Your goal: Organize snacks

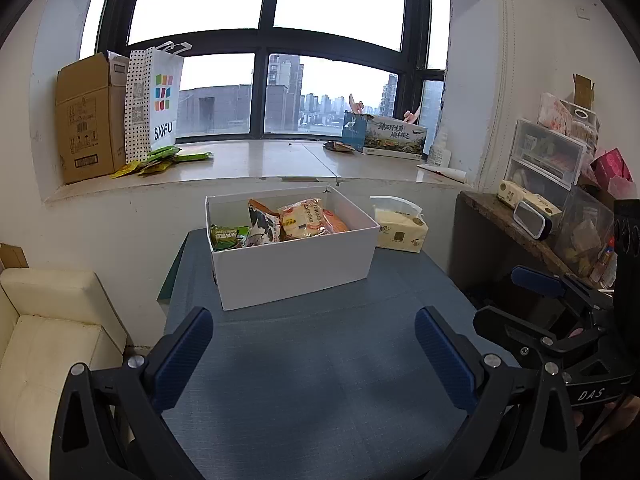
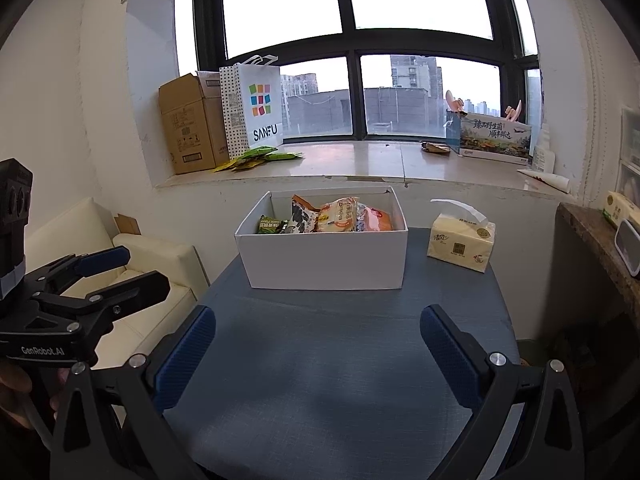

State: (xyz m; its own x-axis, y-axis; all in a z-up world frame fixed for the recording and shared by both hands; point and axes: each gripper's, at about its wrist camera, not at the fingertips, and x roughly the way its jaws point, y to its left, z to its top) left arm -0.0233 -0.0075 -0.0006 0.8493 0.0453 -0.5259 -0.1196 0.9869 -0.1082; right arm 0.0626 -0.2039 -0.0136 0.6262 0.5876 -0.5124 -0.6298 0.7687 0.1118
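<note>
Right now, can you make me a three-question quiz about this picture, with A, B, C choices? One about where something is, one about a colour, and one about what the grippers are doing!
1. Where is the tissue pack?
A. inside the white box
B. on the table beside the white box
C. on the windowsill

2. What colour is the table top?
A. blue-grey
B. red
C. yellow

3. How are the two grippers?
A. both open and empty
B. both shut on snacks
C. one holding the tissue pack

Answers:
1. B: the pack sits on the table to the right of the white box, apart from it.
2. A: the bare surface in front of the box is blue-grey.
3. A: the left gripper and the right gripper each show their fingers spread wide with nothing between them.
</note>
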